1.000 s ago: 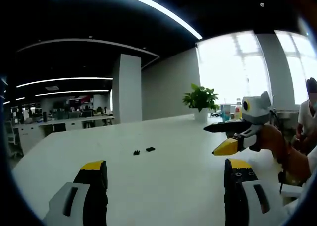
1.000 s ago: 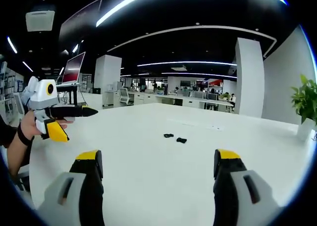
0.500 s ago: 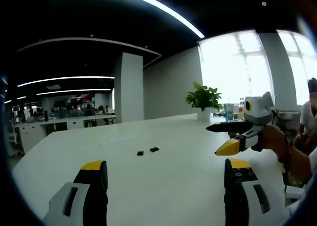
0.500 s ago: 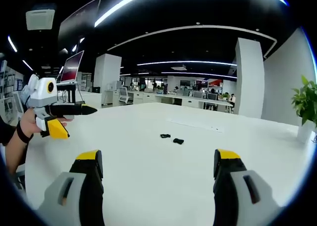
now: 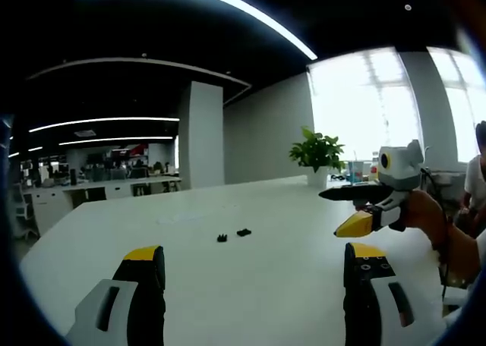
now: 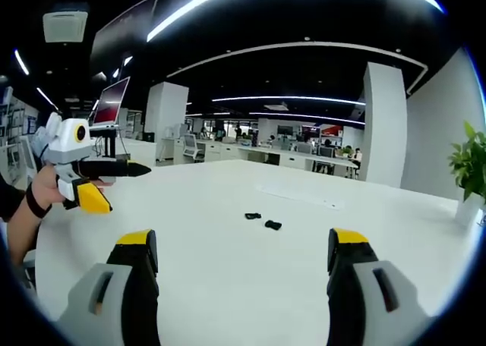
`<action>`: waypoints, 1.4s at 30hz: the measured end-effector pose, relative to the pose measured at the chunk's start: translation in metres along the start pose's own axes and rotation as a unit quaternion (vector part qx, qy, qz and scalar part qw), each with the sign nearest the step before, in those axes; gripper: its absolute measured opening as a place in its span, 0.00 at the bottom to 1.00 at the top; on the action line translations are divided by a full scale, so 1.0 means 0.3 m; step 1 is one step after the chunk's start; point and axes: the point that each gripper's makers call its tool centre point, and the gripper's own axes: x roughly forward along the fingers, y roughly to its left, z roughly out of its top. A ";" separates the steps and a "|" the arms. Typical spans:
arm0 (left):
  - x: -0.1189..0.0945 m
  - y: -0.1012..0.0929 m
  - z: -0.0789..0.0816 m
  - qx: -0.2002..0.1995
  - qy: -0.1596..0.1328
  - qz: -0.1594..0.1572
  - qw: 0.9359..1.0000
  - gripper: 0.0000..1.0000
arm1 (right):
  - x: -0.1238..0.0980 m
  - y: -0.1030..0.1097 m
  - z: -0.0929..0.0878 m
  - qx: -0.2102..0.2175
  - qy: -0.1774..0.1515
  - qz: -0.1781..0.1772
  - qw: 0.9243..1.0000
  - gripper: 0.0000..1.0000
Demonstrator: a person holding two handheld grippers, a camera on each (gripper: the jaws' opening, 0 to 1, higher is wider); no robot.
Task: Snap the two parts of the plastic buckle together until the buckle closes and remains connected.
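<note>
The two buckle parts (image 5: 232, 234) lie as small black pieces just beside each other, apart and not joined, out on the open middle of the white table (image 5: 288, 285), well away from its edges. In the right gripper view the same buckle parts (image 6: 263, 221) sit ahead and between the fingers, a little left of centre; their shapes are too small to tell which half is which.

Nothing has been picked up, so the task looks to be at its start, with each gripper likely meant to take one half.

The left gripper (image 5: 254, 274) has its yellow-tipped fingers spread wide and empty, the pieces well ahead of them and nearer the left finger. The right gripper (image 6: 239, 255) is likewise spread wide and holding nothing.

Each gripper shows in the other's view, raised above the table in a hand. A potted plant (image 5: 317, 152) stands near the far table edge by the windows.
</note>
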 end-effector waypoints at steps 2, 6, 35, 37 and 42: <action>0.002 0.001 -0.001 0.002 0.003 0.000 1.000 1.00 | 0.002 0.000 0.004 -0.002 0.002 0.001 1.000 0.93; 0.003 -0.001 0.005 -0.002 -0.003 -0.001 1.000 1.00 | 0.003 -0.007 0.016 -0.003 -0.002 -0.001 1.000 0.93; 0.033 0.037 0.016 0.002 0.002 0.006 1.000 1.00 | 0.061 -0.041 0.037 0.008 -0.003 0.002 1.000 0.92; 0.038 0.044 0.012 -0.002 0.005 0.006 1.000 1.00 | 0.066 -0.041 0.035 0.008 -0.002 0.003 1.000 0.92; 0.039 0.059 0.018 -0.010 0.002 0.009 1.000 1.00 | 0.078 -0.054 0.018 0.011 0.004 -0.001 1.000 0.92</action>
